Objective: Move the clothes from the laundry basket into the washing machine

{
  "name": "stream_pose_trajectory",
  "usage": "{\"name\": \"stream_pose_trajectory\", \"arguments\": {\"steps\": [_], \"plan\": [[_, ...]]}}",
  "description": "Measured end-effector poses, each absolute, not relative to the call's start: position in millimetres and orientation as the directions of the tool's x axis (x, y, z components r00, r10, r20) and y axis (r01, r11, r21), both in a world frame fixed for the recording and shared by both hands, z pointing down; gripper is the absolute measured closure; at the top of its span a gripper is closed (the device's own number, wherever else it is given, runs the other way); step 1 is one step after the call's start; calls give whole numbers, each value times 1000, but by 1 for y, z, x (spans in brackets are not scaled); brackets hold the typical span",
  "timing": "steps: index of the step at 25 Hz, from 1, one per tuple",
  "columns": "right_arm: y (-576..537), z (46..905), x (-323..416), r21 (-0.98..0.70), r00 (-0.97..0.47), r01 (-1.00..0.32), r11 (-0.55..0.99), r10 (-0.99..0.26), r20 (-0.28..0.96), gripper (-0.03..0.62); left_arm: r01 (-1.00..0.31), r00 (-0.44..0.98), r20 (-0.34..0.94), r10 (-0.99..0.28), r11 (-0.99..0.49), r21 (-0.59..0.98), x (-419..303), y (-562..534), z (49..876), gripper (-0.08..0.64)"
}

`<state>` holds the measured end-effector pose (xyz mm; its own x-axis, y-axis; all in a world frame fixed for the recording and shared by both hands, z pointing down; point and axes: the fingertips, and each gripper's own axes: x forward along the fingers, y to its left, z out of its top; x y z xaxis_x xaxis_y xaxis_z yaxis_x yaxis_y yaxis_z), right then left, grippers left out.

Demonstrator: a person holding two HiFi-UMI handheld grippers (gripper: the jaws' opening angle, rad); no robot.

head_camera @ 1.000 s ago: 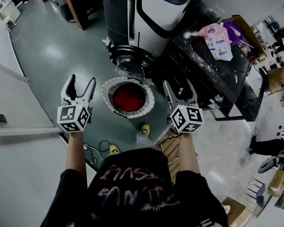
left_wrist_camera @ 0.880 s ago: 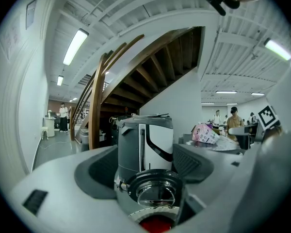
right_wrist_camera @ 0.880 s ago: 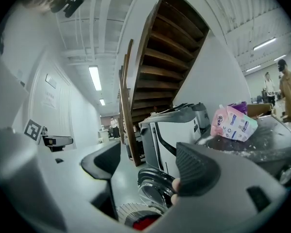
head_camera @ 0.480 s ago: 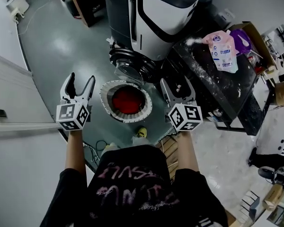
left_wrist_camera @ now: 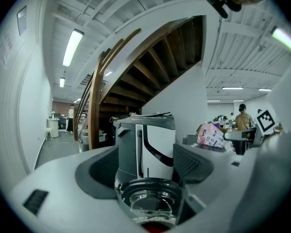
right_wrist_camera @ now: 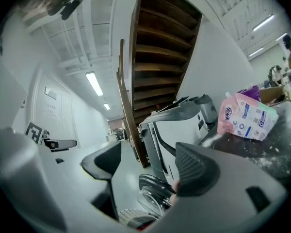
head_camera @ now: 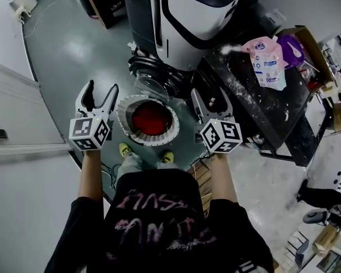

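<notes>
**Approach made; both tools empty at basket**

Left tool (head_camera: pixel 102 90): jaws spread, nothing between them. Right tool (head_camera: pixel 210 98): jaws likewise spread and empty. Each gripper view shows only the room and the washer (head_camera: pixel 193 16) past its jaws.

The basket (head_camera: pixel 120 121) stands on the floor between the two tools. The red clothes (head_camera: pixel 149 118) lie inside it, untouched. The washer is just beyond on the far side, and its round door (head_camera: pixel 156 75) is next to the basket's far rim. The counter (head_camera: pixel 261 107) with a pink pouch (head_camera: pixel 267 61) runs along the right.

Change noted: over the last second the person has stepped toward the basket. The yellow shoes (head_camera: pixel 125 149) now sit just at its near rim, where earlier they stood further back. Both tools have come forward with the person and now flank the basket closely.

Assessment: the person is in position, but no transfer has begun. Next, one tool must dip into the basket and close on the cloth. Loose fabric may trail or slip from the jaws during the lift.
</notes>
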<state>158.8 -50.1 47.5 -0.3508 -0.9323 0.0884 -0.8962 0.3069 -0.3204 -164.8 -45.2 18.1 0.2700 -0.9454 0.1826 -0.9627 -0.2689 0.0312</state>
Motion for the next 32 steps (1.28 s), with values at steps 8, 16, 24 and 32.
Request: {"name": "stream_pose_trajectory", "arguments": {"steps": [8, 16, 24, 32], "plan": [[-61, 50, 157, -332, -300, -908, 254, -949, 94, 245, -936, 351, 188, -917, -349, 46, -150, -73, 23, 206], [-71, 59, 143, -317, -239, -930, 187, -962, 135, 247, -914, 404, 218, -888, -399, 68, -171, -104, 38, 206], [-76, 90, 139, -278, -195, -952, 130, -956, 219, 249, -890, 450, 288, -845, -451, 68, -185, -123, 71, 206], [-77, 106, 138, -263, -175, -959, 105, -950, 258, 252, -889, 455, 320, -831, -444, 112, -191, -126, 98, 206]]}}
